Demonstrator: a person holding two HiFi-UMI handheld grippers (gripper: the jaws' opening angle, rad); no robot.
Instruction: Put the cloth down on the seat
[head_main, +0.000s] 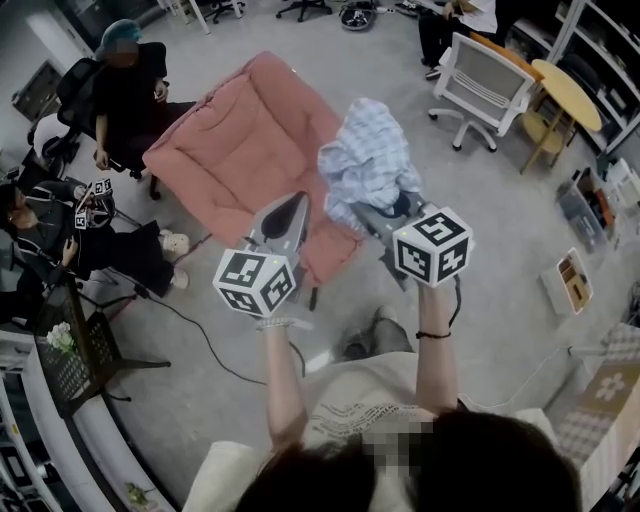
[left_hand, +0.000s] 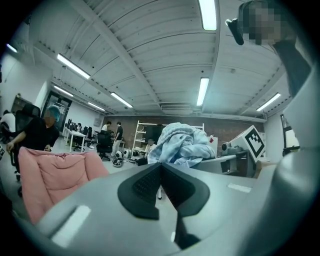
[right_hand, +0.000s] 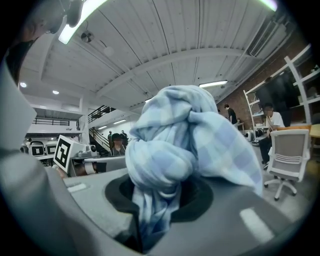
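The right hand-held gripper (right_hand: 159, 200) clamped the bunched cloth (head_main: 368, 160) by the pink seat (head_main: 235, 150), which lay to its left, nearer the closed, empty left hand-held gripper (head_main: 290, 207).

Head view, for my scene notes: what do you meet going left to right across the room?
Seated person → pink seat → blue checked cloth → white office chair → round yellow table.

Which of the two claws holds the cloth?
The right gripper: the checked cloth is clamped in its jaws; the left gripper is shut and empty.
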